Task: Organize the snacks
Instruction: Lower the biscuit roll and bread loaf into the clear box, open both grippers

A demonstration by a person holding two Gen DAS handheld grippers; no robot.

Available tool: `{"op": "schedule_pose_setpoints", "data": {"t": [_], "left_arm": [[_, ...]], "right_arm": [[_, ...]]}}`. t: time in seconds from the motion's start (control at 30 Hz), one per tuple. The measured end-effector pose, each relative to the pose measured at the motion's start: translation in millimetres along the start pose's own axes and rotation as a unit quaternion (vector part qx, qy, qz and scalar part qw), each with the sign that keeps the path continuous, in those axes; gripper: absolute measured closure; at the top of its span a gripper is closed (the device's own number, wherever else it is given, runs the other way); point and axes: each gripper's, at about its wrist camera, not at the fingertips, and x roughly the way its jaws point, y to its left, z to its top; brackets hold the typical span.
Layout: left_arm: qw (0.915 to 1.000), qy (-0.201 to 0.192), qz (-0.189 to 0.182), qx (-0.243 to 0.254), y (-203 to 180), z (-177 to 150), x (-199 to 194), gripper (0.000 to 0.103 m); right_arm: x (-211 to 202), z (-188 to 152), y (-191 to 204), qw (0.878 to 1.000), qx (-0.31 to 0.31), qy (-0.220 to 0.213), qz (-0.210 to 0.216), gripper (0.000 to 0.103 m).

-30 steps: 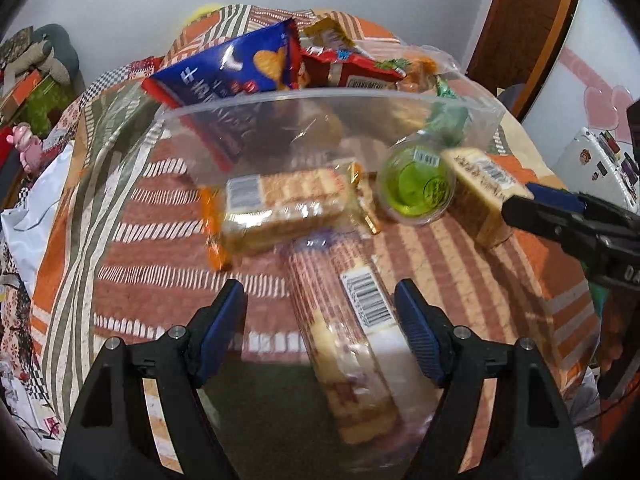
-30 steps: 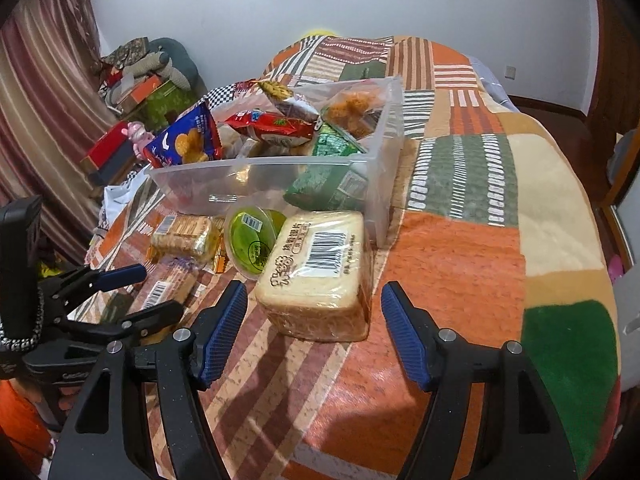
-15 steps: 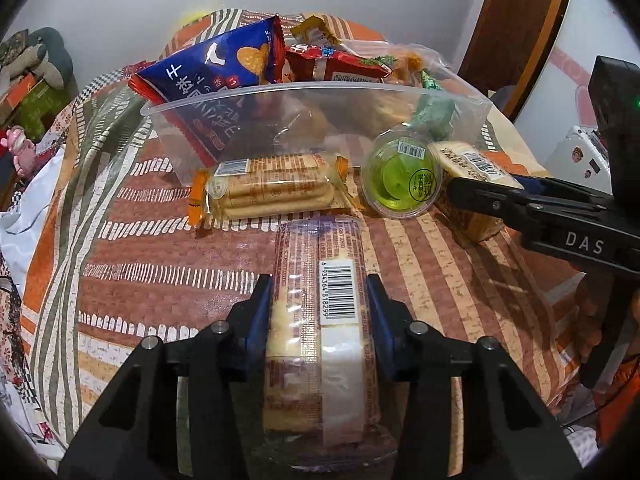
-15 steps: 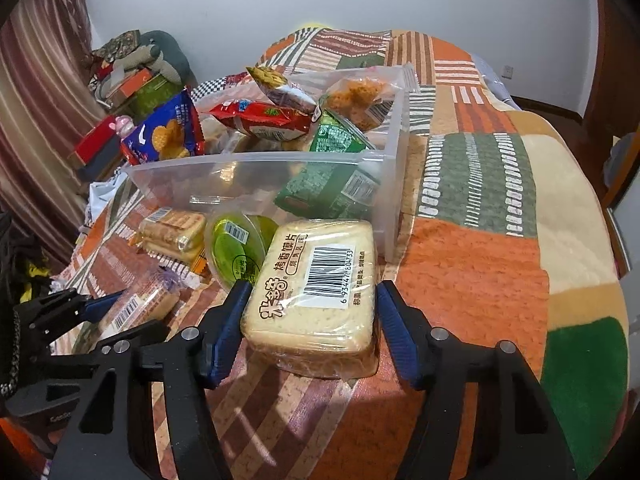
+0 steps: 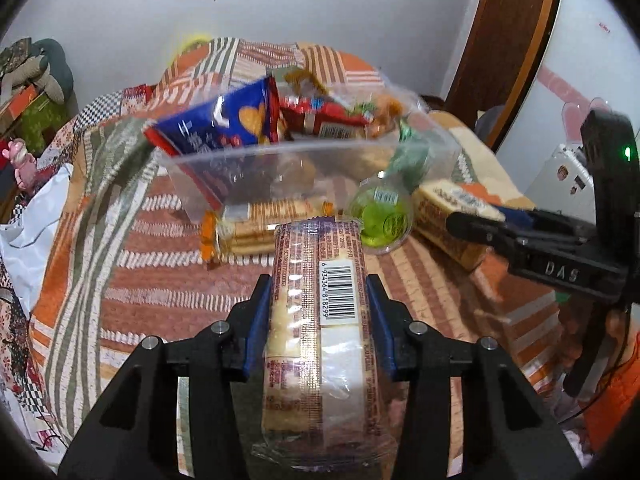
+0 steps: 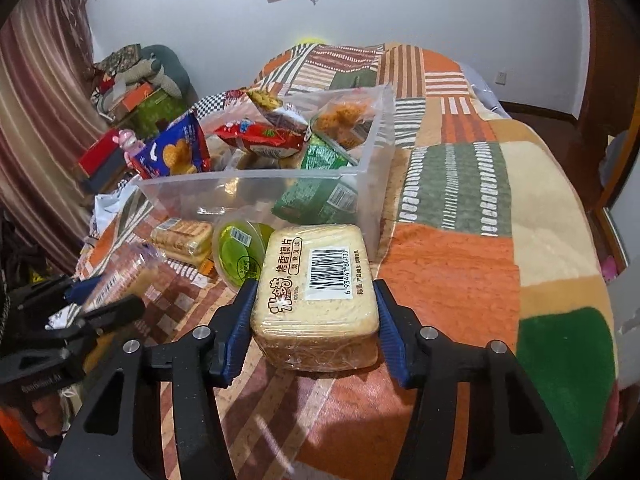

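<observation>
The left gripper (image 5: 318, 304) is clamped on a long pack of biscuits (image 5: 320, 320), with both blue pads pressed flat on the pack's long sides. Gripping across the narrow width gives the pads firm parallel faces to bear on, and the pack sits lengthwise along the fingers with its barcode up.

The right gripper (image 6: 314, 316) straddles a block-shaped pack of toast slices (image 6: 320, 296) that rests on the striped blanket (image 6: 452, 280). Its jaws are closing, and the pads appear to meet the pack's two sides; the pack is not lifted.

The clear plastic bin (image 6: 264, 188) stands just beyond both packs, already partly filled with bagged snacks. Its open top faces up, so each pack can be dropped in from above. A green jelly cup (image 6: 240, 252) and a second biscuit pack (image 6: 184, 236) lie on the blanket against the bin's near wall, not yet sorted.

Compared with one second ago:
- The left jaws stood wide apart around the biscuit pack; they now grip it, and the pack looks raised off the blanket.
- The right jaws stood well clear of the toast pack on both sides; they have since narrowed onto it.
- The bin, cup and second biscuit pack have not moved.
</observation>
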Motion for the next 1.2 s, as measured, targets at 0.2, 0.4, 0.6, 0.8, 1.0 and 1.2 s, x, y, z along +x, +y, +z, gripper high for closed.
{"op": "schedule_pose_setpoints", "data": {"t": [0.2,0.4,0.6,0.8,1.0,1.2], "left_arm": [[0.9995,-0.033,0.000,-0.002,1.1,15.7,-20.7,0.058],[0.9980,-0.062,0.011,-0.007,11.4,37.0,-32.5,0.058],[0.9956,-0.087,0.029,-0.019,29.0,69.1,-33.4,0.058],[0.9934,-0.097,0.059,-0.020,45.6,96.3,-22.2,0.058],[0.9930,-0.093,0.071,-0.018,56.7,116.8,-3.3,0.058],[0.9943,-0.081,0.063,-0.028,69.3,139.5,23.1,0.058]], "right_arm": [[-22.1,6.7,5.7,1.000,-0.005,-0.030,0.003,0.051],[-36.6,22.5,15.7,0.998,-0.012,-0.063,0.013,0.051],[-37.8,43.1,22.6,0.996,-0.018,-0.088,0.026,0.051],[-30.6,58.7,26.7,0.994,-0.017,-0.101,0.031,0.051],[-18.5,75.4,24.7,0.994,-0.011,-0.104,0.032,0.051],[-2.5,92.7,21.0,0.994,-0.002,-0.104,0.023,0.051]]}}
